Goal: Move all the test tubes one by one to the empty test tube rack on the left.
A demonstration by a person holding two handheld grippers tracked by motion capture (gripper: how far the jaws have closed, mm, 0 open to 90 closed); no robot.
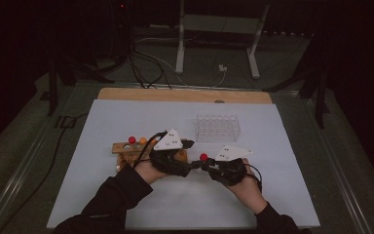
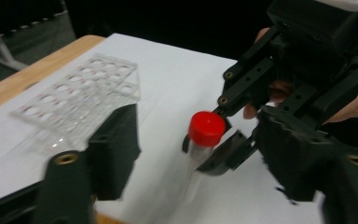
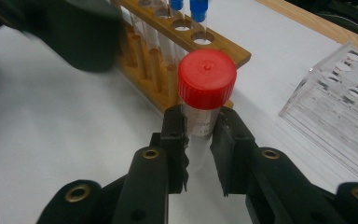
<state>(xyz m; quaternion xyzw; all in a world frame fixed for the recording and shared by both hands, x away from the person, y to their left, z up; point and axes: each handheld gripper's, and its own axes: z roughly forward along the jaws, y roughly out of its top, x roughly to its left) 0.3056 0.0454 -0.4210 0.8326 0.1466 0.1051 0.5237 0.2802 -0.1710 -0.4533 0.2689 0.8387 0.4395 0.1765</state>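
A clear tube with a red cap (image 3: 207, 78) stands upright between the jaws of my right gripper (image 3: 200, 135), which is shut on its body just below the cap. In the high view the red cap (image 1: 203, 157) sits between the two hands near the middle of the white mat. My left gripper (image 1: 193, 154) faces it from the left. In the left gripper view the tube (image 2: 206, 129) stands between that gripper's two black jaws, which are apart and do not touch it. The right gripper's fingers (image 2: 242, 88) hold the tube from the far side.
A wooden tube rack (image 1: 125, 148) stands left of the hands and holds capped tubes, with blue caps (image 3: 198, 7) at its near end. An empty clear plastic rack (image 1: 217, 127) stands beyond the grippers. The white mat (image 1: 126, 117) lies on a wooden board.
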